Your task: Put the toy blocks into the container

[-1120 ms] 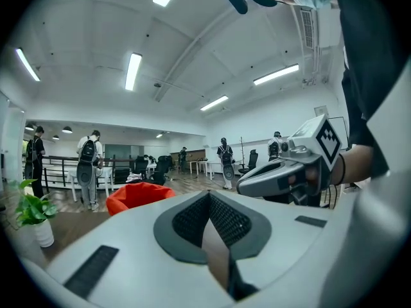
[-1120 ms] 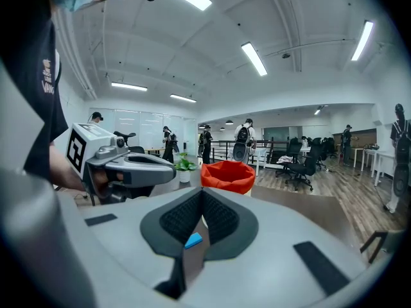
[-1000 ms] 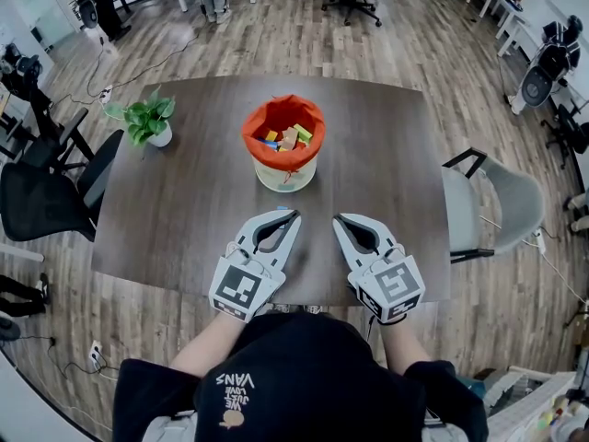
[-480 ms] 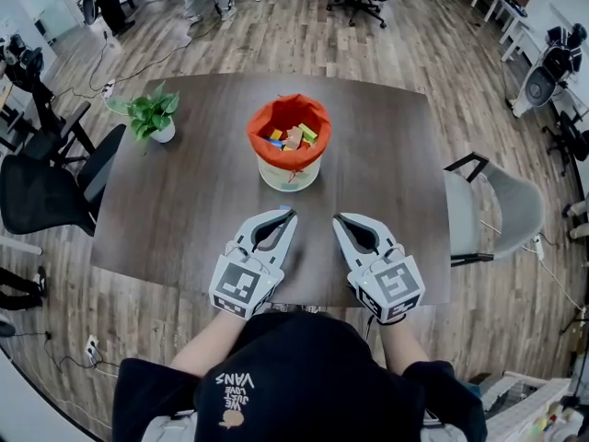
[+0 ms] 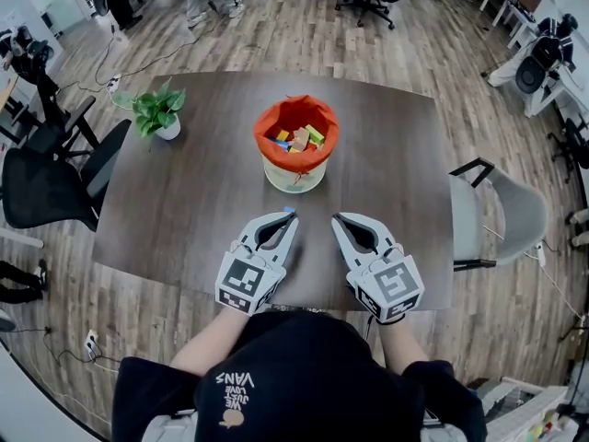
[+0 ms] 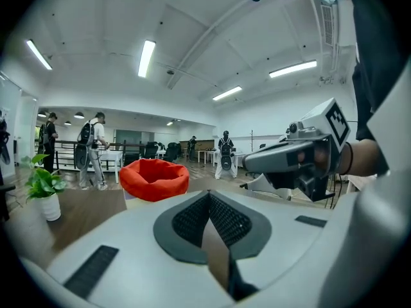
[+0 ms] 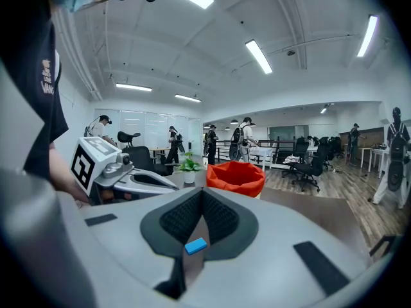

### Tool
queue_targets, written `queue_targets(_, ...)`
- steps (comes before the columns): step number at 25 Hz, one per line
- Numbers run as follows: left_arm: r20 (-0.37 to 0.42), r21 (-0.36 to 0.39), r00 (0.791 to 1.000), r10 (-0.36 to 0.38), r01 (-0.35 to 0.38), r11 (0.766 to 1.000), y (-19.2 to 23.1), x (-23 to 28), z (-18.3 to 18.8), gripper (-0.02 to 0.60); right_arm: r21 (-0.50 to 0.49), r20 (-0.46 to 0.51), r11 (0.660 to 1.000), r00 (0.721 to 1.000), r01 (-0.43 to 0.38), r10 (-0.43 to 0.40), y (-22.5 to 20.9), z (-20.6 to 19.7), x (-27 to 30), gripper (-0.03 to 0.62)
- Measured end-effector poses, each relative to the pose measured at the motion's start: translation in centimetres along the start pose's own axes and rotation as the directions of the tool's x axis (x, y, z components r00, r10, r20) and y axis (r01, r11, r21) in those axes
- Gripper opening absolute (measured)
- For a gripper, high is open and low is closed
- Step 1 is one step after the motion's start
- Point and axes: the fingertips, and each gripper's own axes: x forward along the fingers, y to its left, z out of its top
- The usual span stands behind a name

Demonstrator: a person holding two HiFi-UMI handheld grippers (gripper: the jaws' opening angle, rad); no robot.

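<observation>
Both claws — left (image 5: 291, 216), right (image 5: 337, 219) — were shut tight, side by side over the table (image 5: 184, 210); just ahead stood the container (image 5: 294, 179) holding toy blocks (image 5: 296, 139).

Ceiling strip lights (image 6: 146, 58) are flooding the room, bright and even, and clipping to white in both gripper views from 10 to 2 o'clock. Container (image 5: 296, 175) is casting barely any shadow on the dark table (image 5: 175, 210). Fisheye is bending the floor (image 5: 276, 35) at the rim. Gripper views are vignetting black at the corners.
</observation>
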Motion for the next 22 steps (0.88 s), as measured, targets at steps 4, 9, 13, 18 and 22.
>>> queue_targets(4, -0.040, -0.030, 0.999, 0.003, -0.004, 1.000, 0.5, 0.6, -1.5, 0.011, 0.004, -0.005, 1.000, 1.000, -0.001, 0.002, -0.2, -0.2, 0.2, 0.018)
queue_targets(9, -0.103, -0.065, 0.995, 0.003, -0.010, 0.998, 1.1, 1.4, -3.8, 0.011, 0.007, -0.009, 1.000, 1.000, 0.001, -0.001, -0.6, -0.2, 0.4, 0.018)
queue_targets(13, -0.151, -0.091, 0.989, 0.003, -0.017, 0.996, 1.6, 2.1, -5.8, 0.011, 0.006, -0.012, 1.000, 1.000, 0.004, -0.004, -0.9, -0.3, 0.5, 0.018)
queue_targets(18, -0.212, -0.120, 0.977, 0.002, -0.028, 0.992, 2.2, 2.6, -8.2, 0.011, 0.010, -0.020, 1.000, 1.000, 0.008, -0.008, -1.3, -0.5, 0.6, 0.018)
queue_targets(22, -0.242, -0.127, 0.970, 0.000, -0.032, 0.991, 2.4, 3.0, -9.3, 0.011, 0.010, -0.023, 1.000, 1.000, 0.013, -0.012, -1.6, -0.5, 0.6, 0.018)
